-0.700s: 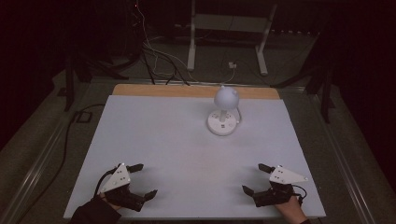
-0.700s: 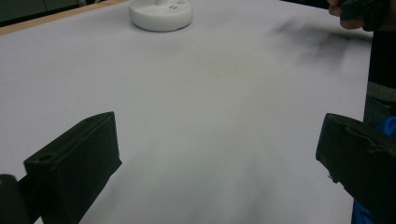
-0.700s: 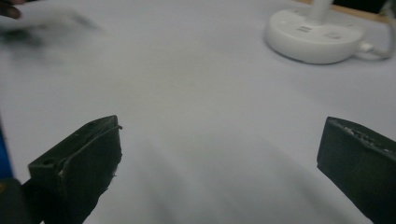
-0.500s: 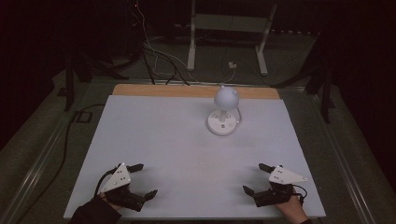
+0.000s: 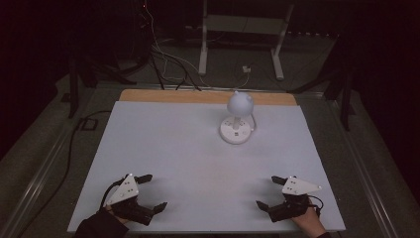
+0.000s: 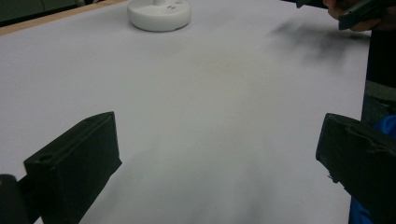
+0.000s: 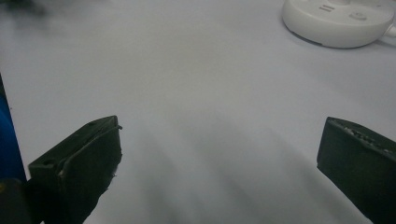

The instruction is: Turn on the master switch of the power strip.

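Observation:
A small white desk lamp (image 5: 238, 121) with a round head and a round base stands at the back centre of the white table (image 5: 198, 158). Its base (image 6: 159, 12) appears at the top of the left gripper view, and the base (image 7: 339, 21) sits at the top right of the right gripper view. My left gripper (image 5: 152, 192) rests open near the front left edge, nothing between its jaws. My right gripper (image 5: 269, 192) lies open near the front right edge, also holding nothing. Both are far from the lamp.
A wooden strip (image 5: 208, 96) runs along the table's far edge. Behind it, cables (image 5: 168, 59) and a white stand (image 5: 242, 29) sit on the dark floor. A black cable (image 5: 74, 144) trails down the left side. The other hand's gripper (image 6: 359, 11) shows at the left gripper view's top right.

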The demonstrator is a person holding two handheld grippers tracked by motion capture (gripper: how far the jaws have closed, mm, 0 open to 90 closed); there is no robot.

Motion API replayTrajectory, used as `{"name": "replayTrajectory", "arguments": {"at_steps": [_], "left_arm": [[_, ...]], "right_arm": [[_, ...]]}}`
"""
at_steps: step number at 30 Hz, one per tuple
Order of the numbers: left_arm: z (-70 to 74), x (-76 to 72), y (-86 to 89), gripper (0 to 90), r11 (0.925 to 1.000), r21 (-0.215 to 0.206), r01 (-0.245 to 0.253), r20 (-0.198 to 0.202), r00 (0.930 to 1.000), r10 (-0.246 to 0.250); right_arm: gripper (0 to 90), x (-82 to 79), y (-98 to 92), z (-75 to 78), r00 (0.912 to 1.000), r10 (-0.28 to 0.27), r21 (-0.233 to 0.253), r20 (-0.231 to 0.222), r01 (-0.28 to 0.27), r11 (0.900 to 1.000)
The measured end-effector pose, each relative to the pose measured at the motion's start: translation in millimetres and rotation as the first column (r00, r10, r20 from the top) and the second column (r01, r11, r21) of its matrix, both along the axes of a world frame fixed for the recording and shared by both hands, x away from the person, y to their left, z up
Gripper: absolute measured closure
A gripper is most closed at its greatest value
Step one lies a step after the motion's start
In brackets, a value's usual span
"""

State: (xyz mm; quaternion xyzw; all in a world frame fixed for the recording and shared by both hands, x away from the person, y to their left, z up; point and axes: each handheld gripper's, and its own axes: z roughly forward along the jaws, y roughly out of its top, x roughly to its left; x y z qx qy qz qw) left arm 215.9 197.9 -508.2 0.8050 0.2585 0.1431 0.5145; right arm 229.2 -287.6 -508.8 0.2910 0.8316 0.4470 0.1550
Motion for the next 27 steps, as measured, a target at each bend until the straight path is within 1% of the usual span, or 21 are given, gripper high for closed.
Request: {"name": "replayTrajectory", "arguments": {"at_steps": [2, 4, 5, 7, 8, 10, 11, 12, 13, 14, 15, 16, 19, 22, 23, 24, 25, 26, 27], "left_arm": [[-0.3, 0.4, 0.2, 0.1, 1.0, -0.003, -0.001, -0.002, 1.0, 0.001], [-0.2, 0.5, 0.5, 0.1, 1.0, -0.006, -0.002, -0.002, 1.0, 0.002], [-0.1, 0.5, 0.6, 0.1, 1.0, -0.006, -0.003, -0.001, 1.0, 0.003], [-0.1, 0.4, 0.4, 0.1, 1.0, -0.007, -0.003, -0.002, 1.0, 0.003], [-0.2, 0.4, 0.4, 0.1, 1.0, -0.007, -0.002, -0.002, 1.0, 0.002], [-0.4, 0.5, 0.1, 0.1, 1.0, -0.007, -0.003, -0.005, 1.0, 0.003], [-0.4, 0.6, 0.2, 0.1, 1.0, -0.005, -0.002, -0.004, 1.0, 0.002], [-0.3, 0.7, 0.2, 0.1, 1.0, -0.005, -0.002, -0.004, 1.0, 0.002], [-0.3, 0.6, 0.3, 0.1, 1.0, -0.005, -0.003, -0.004, 1.0, 0.003], [-0.3, 0.6, 0.4, 0.1, 1.0, -0.006, -0.003, -0.004, 1.0, 0.003], [-0.3, 0.6, 0.5, 0.1, 1.0, -0.006, -0.003, -0.005, 1.0, 0.002], [-0.4, 0.6, 0.5, 0.1, 1.0, -0.006, -0.002, -0.006, 1.0, 0.002], [-0.5, 0.9, 0.5, 0.1, 1.0, -0.007, -0.002, -0.007, 1.0, 0.002], [-0.3, 0.9, 0.5, 0.1, 1.0, -0.008, -0.001, -0.006, 1.0, 0.001], [-0.3, 0.9, 0.5, 0.1, 1.0, -0.009, -0.002, -0.006, 1.0, 0.002], [-0.3, 0.9, 0.5, 0.1, 1.0, -0.009, -0.002, -0.006, 1.0, 0.002], [-0.3, 0.9, 0.5, 0.1, 1.0, -0.008, -0.003, -0.005, 1.0, 0.003], [-0.3, 0.8, 0.5, 0.1, 1.0, -0.007, -0.002, -0.005, 1.0, 0.002], [-0.3, 0.8, 0.4, 0.1, 1.0, -0.008, -0.002, -0.006, 1.0, 0.002]], "right_arm": [[0.0, 0.6, 0.8, -0.6, 1.0, 0.005, -0.004, -0.007, -0.005, 1.0], [0.0, 0.7, 1.2, -1.9, 1.0, 0.006, 0.016, -0.005, -0.006, 1.0], [0.0, 0.4, 1.7, -1.8, 1.0, 0.003, 0.007, 0.004, -0.003, 1.0], [0.0, 0.5, 2.5, -1.9, 1.0, 0.005, 0.003, 0.0, -0.005, 1.0], [0.0, 0.7, 4.5, -3.0, 0.9998, 0.016, -0.004, -0.016, -0.016, 1.0], [0.0, 0.3, 6.0, -3.5, 0.9997, 0.017, -0.01, -0.017, -0.018, 1.0], [0.0, -0.9, 9.5, -3.0, 0.9994, 0.027, -0.011, -0.023, -0.027, 1.0], [0.0, -1.1, 10.9, -2.0, 0.9988, 0.036, -0.006, -0.033, -0.036, 0.999], [0.0, -1.1, 10.9, -2.0, 0.9988, 0.036, -0.006, -0.033, -0.036, 0.999], [0.0, -0.8, 13.3, -0.1, 0.9973, 0.049, 0.005, -0.054, -0.049, 0.999], [0.0, -0.8, 13.3, -0.1, 0.9973, 0.049, 0.005, -0.054, -0.049, 0.999], [0.0, -0.4, 15.3, 1.4, 0.9954, 0.062, 0.012, -0.073, -0.062, 0.998], [0.0, -0.3, 19.1, 4.5, 0.9938, 0.076, 0.015, -0.081, -0.075, 0.997], [0.0, -0.2, 22.2, 7.7, 0.9942, 0.078, 0.01, -0.075, -0.077, 0.997], [0.0, 1.3, 24.0, 11.7, 0.9947, 0.079, 0.02, -0.065, -0.078, 0.997], [0.0, 1.3, 24.0, 11.7, 0.9947, 0.079, 0.02, -0.065, -0.078, 0.997], [0.0, 3.6, 25.2, 15.6, 0.9948, 0.083, 0.036, -0.06, -0.081, 0.996], [0.0, 4.8, 26.2, 17.5, 0.9948, 0.083, 0.037, -0.059, -0.081, 0.996], [0.0, 6.0, 27.1, 19.3, 0.9955, 0.081, 0.035, -0.049, -0.08, 0.996]]}}
